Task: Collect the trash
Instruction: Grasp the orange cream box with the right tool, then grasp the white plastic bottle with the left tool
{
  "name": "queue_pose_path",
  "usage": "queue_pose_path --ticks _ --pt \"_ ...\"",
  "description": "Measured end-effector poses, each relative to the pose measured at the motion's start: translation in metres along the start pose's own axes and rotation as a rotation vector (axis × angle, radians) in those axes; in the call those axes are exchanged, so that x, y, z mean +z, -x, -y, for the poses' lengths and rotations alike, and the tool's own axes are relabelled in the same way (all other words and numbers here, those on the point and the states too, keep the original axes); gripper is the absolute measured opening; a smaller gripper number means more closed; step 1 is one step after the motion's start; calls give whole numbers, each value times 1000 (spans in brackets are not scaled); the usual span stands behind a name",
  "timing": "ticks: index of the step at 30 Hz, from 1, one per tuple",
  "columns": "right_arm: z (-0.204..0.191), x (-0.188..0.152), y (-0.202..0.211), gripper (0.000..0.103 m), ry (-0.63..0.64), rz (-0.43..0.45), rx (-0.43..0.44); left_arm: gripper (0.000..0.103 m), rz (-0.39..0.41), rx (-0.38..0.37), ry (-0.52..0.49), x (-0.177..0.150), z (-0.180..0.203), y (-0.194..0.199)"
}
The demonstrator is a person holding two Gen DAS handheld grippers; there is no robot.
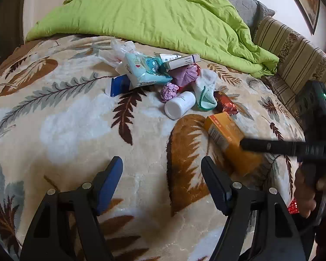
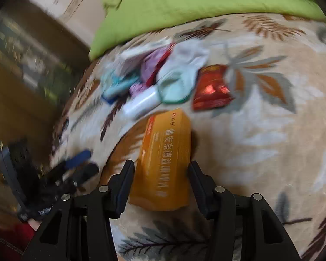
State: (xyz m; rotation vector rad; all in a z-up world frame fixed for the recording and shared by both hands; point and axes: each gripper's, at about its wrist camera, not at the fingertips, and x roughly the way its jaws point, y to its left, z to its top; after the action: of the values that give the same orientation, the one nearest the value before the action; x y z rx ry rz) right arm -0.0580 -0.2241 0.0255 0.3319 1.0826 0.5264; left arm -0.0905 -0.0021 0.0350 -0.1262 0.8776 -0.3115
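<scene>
Orange box (image 2: 166, 158) lies on the bed blanket (image 2: 260, 141) between the right hand-held gripper's (image 2: 162, 184) spread jaws, apparently not yet clamped. Left hand-held gripper (image 1: 162, 182) hovers wide, empty, nearby. Remaining trash (image 1: 163, 78) sits heaped beyond.

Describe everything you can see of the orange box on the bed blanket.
The orange box is a long cardboard carton with white printed characters on its top face and a barcode-like label on one side. It lies flat on the leaf-patterned blanket, nearest of the pile. The right gripper straddles its near end, fingers open on either side, apparently not yet squeezing.
</scene>
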Motion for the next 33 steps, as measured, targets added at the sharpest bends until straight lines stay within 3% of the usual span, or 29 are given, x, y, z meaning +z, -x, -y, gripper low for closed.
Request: queue_pose_path --ticks 3,7,8,10,14,18,20,24,26,29,33 --pt "-18 1 -9 67 105 17 -107 74 11 10 -5 -1 1 3" --pt "-37 4 -27 68 166 -1 -202 74 10 17 5 0 -2 3" --pt "-42 3 -31 67 172 -8 -232 73 9 15 7 1 -3 2" --pt "-47 0 -31 53 161 1 -281 73 9 13 3 2 -3 2" --pt "-26 -12 -1 51 -28 101 -216 73 10 -6 -31 10 5 1" --pt "-10 -23 25 51 -130 210 -248 73 -15 -38 -91 29 19 -12" --pt "-2 -24 35 51 -169 257 -240 73 -23 -15 -118 42 26 -25" --pt "9 -22 35 51 -220 250 -233 43 -95 -31 -171 66 36 -59" --pt "12 -21 35 51 -228 250 -225 40 -128 -41 -188 71 39 -71" --pt "11 -21 35 51 -218 250 -227 40 -149 11 -273 76 51 -91" --pt "7 -22 34 51 -201 252 -231 37 -177 31 -270 82 52 -113"
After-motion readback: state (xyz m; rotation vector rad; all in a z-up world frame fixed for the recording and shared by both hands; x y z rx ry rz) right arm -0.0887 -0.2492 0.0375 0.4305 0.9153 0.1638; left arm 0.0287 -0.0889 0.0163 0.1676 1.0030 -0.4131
